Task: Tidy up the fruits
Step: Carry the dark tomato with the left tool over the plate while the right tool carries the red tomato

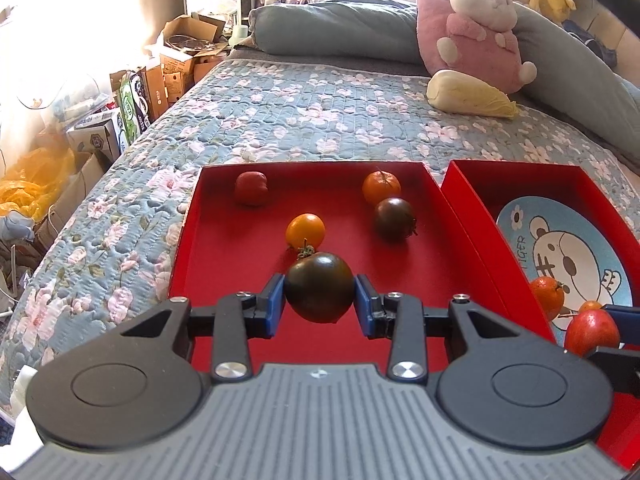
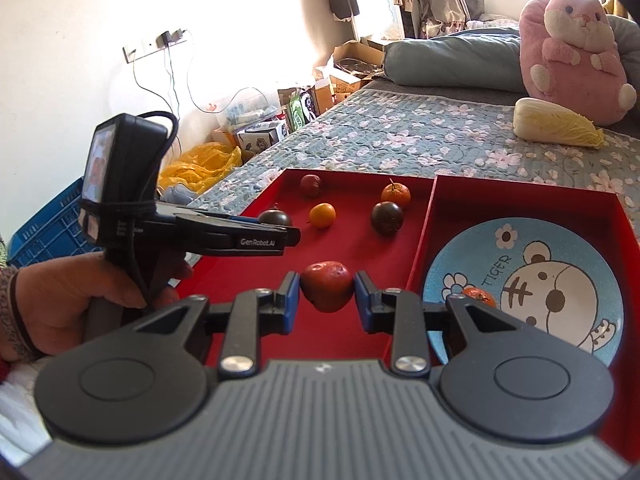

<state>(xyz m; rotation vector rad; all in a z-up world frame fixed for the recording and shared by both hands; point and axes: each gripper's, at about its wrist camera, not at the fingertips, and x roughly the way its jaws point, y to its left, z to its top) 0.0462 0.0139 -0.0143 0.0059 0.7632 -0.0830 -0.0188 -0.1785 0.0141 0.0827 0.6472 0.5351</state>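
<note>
My left gripper (image 1: 320, 300) is shut on a dark green tomato (image 1: 319, 293), held above the left red tray (image 1: 224, 264). The tray holds a red fruit (image 1: 251, 188), a yellow tomato (image 1: 305, 231), an orange (image 1: 381, 187) and a dark tomato (image 1: 394, 218). My right gripper (image 2: 327, 292) is shut on a red apple-like fruit (image 2: 327, 286) above the same tray (image 2: 352, 248). To the right, a second red tray (image 2: 520, 200) holds a blue tiger plate (image 2: 560, 240) with a small orange (image 2: 479, 296) on it.
Both trays lie on a floral quilt (image 1: 300, 112). A cabbage (image 1: 468, 94) and a pink plush toy (image 1: 476, 24) sit at the far right. Cardboard boxes (image 1: 176, 64) and a yellow bag (image 1: 36, 184) stand beside the bed on the left.
</note>
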